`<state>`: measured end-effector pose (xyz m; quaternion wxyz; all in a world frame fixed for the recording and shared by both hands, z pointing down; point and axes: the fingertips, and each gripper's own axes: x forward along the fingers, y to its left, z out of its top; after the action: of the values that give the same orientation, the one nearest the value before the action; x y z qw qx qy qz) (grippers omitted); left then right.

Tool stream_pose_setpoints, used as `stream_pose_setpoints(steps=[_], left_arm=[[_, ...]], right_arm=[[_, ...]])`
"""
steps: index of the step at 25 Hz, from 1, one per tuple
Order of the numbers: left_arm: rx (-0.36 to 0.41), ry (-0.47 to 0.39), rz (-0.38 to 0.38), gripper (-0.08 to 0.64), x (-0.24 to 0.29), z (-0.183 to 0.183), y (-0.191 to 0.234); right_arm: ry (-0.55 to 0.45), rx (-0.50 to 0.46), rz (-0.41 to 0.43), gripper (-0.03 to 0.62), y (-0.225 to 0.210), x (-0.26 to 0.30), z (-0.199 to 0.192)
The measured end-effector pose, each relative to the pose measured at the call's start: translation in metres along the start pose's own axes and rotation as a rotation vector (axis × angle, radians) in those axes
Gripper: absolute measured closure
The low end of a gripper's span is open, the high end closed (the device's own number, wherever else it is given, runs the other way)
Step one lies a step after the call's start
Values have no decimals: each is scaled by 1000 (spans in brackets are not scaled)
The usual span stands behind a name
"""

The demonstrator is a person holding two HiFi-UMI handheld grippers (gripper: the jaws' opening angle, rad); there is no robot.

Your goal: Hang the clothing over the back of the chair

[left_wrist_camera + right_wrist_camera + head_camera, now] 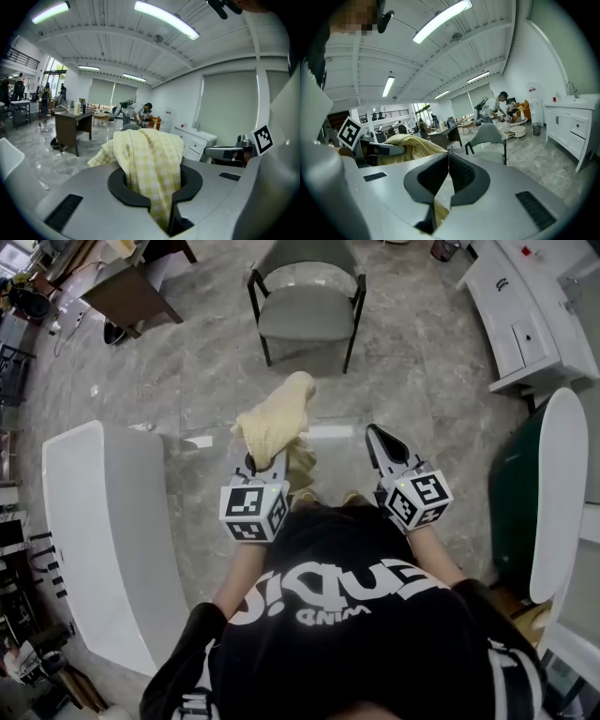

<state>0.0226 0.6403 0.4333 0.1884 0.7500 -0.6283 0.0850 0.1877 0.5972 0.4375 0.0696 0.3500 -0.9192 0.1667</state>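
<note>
A pale yellow checked cloth [275,416] hangs bunched from my left gripper [269,458], which is shut on it; in the left gripper view the cloth [149,152] fills the space between the pads and drapes over the left gripper [157,187]. My right gripper [377,437] is held beside it, a little apart, shut with nothing in it; its pads meet at the tip in the right gripper view [448,161]. A grey chair [307,302] with black legs stands ahead on the floor, its seat facing me. The right gripper view shows the chair [487,135] and the cloth [412,144].
A long white curved counter [103,531] runs along my left. White cabinets [525,315] stand at the far right, and a white and green piece [553,493] is near my right side. A dark desk [129,294] stands at the far left. The floor is grey marble.
</note>
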Motion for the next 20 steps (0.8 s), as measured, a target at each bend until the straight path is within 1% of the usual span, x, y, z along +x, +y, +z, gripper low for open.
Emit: stream_pose_setpoints(steps=[5,13,17,20], left_arm=[[-13,-6,-14,489,10,0,21],[-21,-11,-16,489,29,16,40],[-22,-14,-15,489,51,23,50],[-17,-20,-9,489,70,33,58]], right_arm=[[-50,27,-34,577,-4,7,3],[-60,32,-78,577,-17,24,11],[-61,33,-77,577,-31,45,13],[-61,11,-70,577,-41,64,18]])
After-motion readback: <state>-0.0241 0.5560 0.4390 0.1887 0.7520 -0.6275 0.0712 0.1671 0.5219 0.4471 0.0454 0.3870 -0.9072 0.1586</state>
